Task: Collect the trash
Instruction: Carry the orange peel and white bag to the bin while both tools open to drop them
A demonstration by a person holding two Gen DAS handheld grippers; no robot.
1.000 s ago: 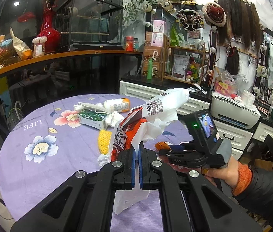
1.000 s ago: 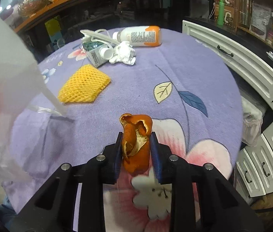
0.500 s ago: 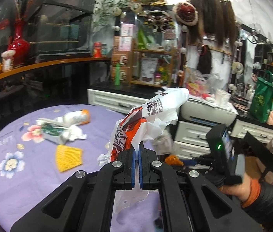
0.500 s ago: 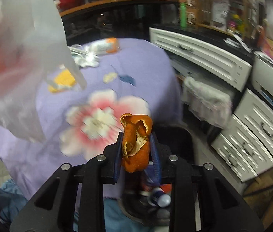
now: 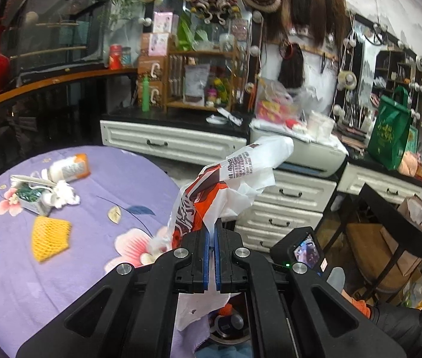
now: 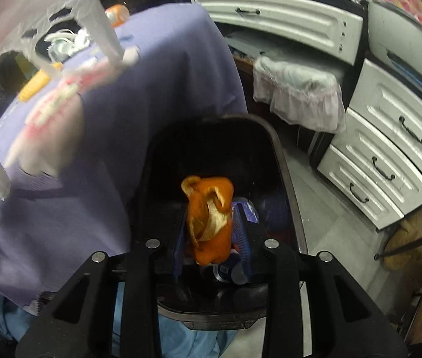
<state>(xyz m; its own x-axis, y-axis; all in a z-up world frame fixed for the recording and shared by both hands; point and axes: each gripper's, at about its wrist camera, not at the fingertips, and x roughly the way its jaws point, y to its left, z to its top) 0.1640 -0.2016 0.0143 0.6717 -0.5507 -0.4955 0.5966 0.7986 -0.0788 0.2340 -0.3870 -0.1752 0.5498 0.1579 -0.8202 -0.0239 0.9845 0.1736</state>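
My left gripper (image 5: 210,234) is shut on a white and orange plastic bag (image 5: 235,182), which rises crumpled above the pads. Beyond the edge of the purple flowered table (image 6: 157,89), my right gripper (image 6: 211,238) points down over a black trash bin (image 6: 288,179). Its jaws are opening, and an orange peel (image 6: 208,223) stands between the pads, loose on the right side. A can (image 6: 226,271) lies in the bin. Still on the table are a yellow foam net (image 5: 49,235), a crushed carton (image 5: 32,200), a tissue wad (image 5: 66,194) and a bottle (image 5: 69,167).
White drawer cabinets (image 6: 390,149) stand right of the bin. A second bin with a pale liner (image 6: 297,95) sits behind it. A black-framed stand holding a paper bag (image 5: 405,232) is at the far right. Blue cloth (image 6: 181,337) lies below the black bin.
Both grippers swung right, off the table. The right one went down over the black bin and its jaws have spread from the peel. The left keeps its grip on the bag.
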